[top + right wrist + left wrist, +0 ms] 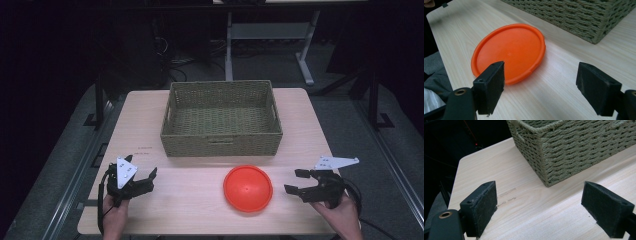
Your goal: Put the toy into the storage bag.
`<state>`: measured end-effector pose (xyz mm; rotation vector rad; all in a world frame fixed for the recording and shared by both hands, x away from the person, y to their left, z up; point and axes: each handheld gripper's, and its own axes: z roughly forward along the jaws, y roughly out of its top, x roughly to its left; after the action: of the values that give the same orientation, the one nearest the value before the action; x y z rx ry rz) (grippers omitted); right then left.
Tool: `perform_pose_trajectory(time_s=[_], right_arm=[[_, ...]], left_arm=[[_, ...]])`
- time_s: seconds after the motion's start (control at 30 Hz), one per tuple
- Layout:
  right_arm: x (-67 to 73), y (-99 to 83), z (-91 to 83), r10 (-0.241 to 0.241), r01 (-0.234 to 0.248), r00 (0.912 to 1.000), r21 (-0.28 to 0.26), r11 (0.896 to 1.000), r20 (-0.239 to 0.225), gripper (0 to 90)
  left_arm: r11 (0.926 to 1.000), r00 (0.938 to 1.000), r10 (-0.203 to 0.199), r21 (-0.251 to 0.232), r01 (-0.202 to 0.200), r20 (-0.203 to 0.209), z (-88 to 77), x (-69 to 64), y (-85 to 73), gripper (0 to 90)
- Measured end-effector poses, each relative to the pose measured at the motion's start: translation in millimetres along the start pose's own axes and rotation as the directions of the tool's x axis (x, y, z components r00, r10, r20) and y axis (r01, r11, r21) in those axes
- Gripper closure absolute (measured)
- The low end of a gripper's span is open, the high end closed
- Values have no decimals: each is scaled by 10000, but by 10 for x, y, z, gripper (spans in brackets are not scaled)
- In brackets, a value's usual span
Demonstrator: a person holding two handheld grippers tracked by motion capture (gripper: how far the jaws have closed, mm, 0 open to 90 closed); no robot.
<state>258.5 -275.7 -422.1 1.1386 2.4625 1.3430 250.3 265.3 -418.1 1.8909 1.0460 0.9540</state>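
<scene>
Orange is what jumps out first: a round orange plastic disc (pixel 248 188), looks like an upside-down plate or a lid, lying flat on the light wood-grain table (pixel 190 205). It sits just ahead of the right gripper (pixel 298 182), off toward the side of its near jaw, not touching either one. In the right gripper view the same disc (pixel 510 51) spreads out just past the tip of the left-hand black pad (pixel 490 87), partly hidden behind it, while the other pad has only bare tabletop in front of it. That gripper's jaws are spread wide with nothing between them. Same deal with the left gripper (pixel 146 178): jaws well apart, gripping nothing, hovering over bare wood at the near left part of the table. Beyond its fingers (pixel 480 208), up and toward the right-hand pad, is the corner of a rectangular olive-green woven basket (pixel 574 147), clear of both pads. From the high view the basket (pixel 221 145) sits mid-table, farther out than both grippers and the disc, and looks empty inside. A hand (pixel 116 220) holds each gripper from the near edge.
</scene>
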Motion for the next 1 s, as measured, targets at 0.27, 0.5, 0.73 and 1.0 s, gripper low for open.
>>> perform_pose_trajectory(time_s=[0.27, 0.5, 0.73, 1.0], right_arm=[[39, 220, 80, -188, 194, 9995, 282, 9994, -236, 228], [95, 466, 280, -475, 517, 9980, 1064, 9930, -419, 230], [104, 573, 401, -481, 555, 9975, 1514, 9869, -522, 242], [60, 571, 618, -204, 288, 9990, 2204, 9750, -406, 287]], left_arm=[[10000, 10000, 36, -8, -36, 16, 1, 1, 3, 128], [10000, 10000, 47, 15, -47, 11, -8, 6, 2, 127], [10000, 10000, 36, -29, -36, 54, -1, -6, 1, 127], [10000, 9999, 92, -15, -92, 69, 0, -7, 1, 127]])
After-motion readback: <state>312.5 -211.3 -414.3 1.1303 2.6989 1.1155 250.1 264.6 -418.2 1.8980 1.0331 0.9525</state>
